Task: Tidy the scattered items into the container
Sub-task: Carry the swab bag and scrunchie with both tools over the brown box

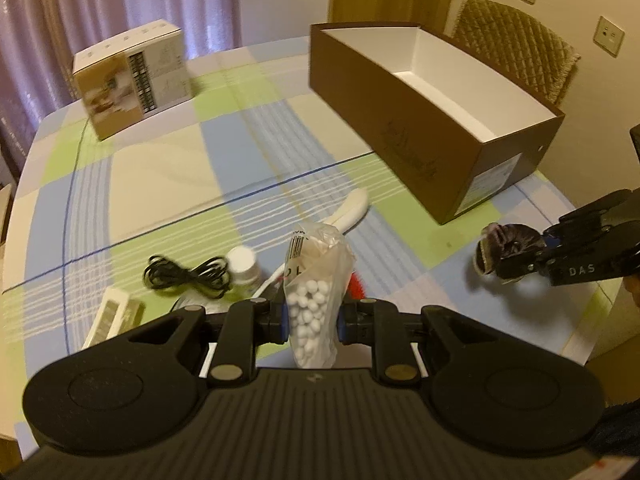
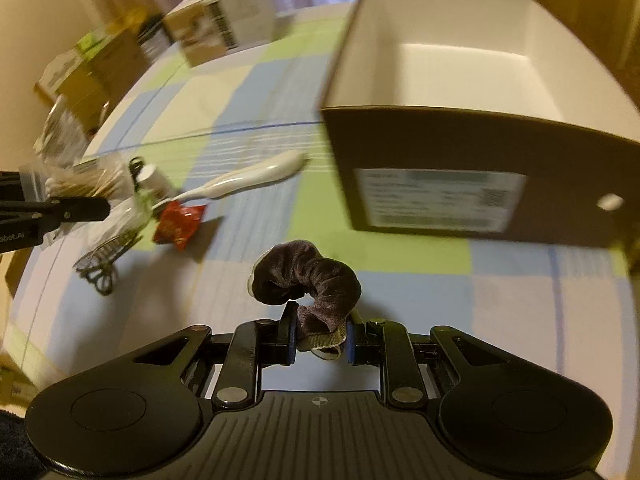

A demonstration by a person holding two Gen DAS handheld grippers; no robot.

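My left gripper [image 1: 312,318] is shut on a clear plastic bag of small white beads [image 1: 316,256], held above the checked tablecloth [image 1: 160,168]. My right gripper [image 2: 320,340] is shut on a dark velvet scrunchie [image 2: 308,280], which curls up in front of the fingers. The open brown box with a white inside [image 1: 440,120] stands at the back right; in the right wrist view the box [image 2: 440,140] is straight ahead. On the cloth lie a black cable [image 1: 188,276], a white bottle [image 1: 242,266], a white handled tool [image 1: 352,212], a red packet [image 2: 178,226] and a black hair clip [image 2: 102,266].
A printed carton [image 1: 128,76] stands at the back left of the table. A small pale box [image 1: 112,316] lies near the front left edge. A wicker chair [image 1: 516,40] is behind the brown box. Curtains hang beyond the table's far side.
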